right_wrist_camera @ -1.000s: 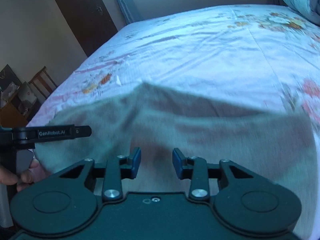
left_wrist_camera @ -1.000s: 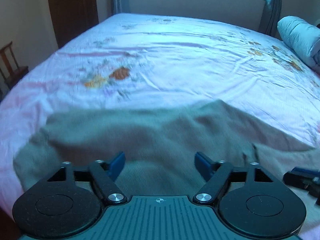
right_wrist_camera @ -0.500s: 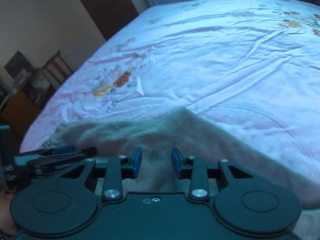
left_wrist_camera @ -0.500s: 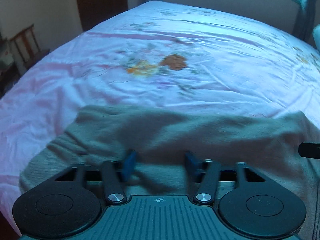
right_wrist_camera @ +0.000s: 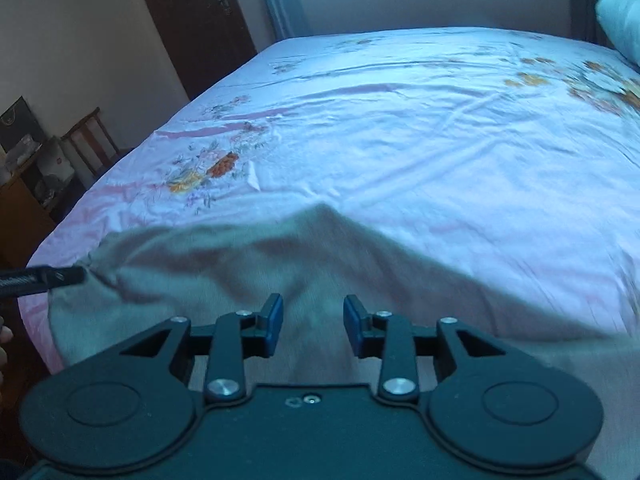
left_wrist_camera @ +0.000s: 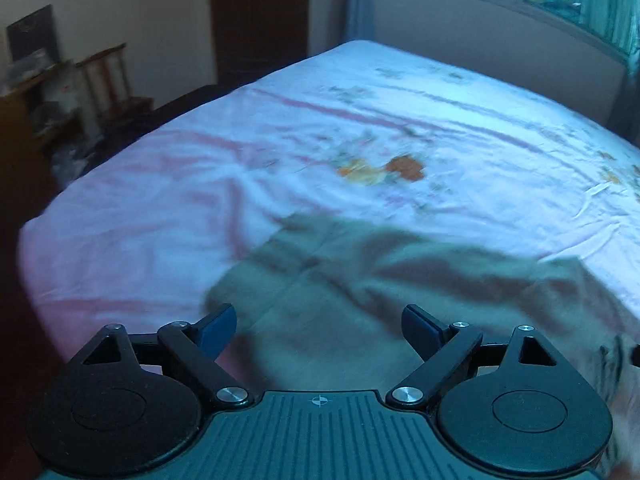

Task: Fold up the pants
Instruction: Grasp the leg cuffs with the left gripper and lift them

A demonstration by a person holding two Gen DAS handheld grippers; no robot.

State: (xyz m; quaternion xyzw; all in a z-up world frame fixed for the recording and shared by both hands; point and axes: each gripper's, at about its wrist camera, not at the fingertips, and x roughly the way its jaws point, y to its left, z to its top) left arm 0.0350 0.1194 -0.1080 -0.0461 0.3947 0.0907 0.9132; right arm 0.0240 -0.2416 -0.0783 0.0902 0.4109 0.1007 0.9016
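From my left gripper (left_wrist_camera: 318, 328) I see the jaws spread wide with nothing between the blue pads (left_wrist_camera: 218, 326) — only the pants (left_wrist_camera: 360, 280) lying under and ahead of them. The pants are a grey-green heap, rumpled and blurred, spread across the near edge of the bed (left_wrist_camera: 160, 200), whose pale sheet carries an orange flower print (left_wrist_camera: 384, 168).

My right gripper (right_wrist_camera: 313, 326) has its jaws part-way apart, narrower than the left, and the cloth shows in the gap; I cannot tell whether the pads (right_wrist_camera: 272, 322) touch it, and they do not close on it. In this view the pants (right_wrist_camera: 248, 264) run from the left side of the bed (right_wrist_camera: 440, 140) across to the right, with one peak of fabric pointing away from me just beyond the jaws.

At the far left of the right view, the black tip of the left gripper (right_wrist_camera: 44, 278) sits against the bunched end of the pants. A wooden chair (right_wrist_camera: 92, 144) stands beside the bed, a dark door (left_wrist_camera: 260, 16) is behind it, and a rolled pale quilt (right_wrist_camera: 620, 20) lies at the far right.
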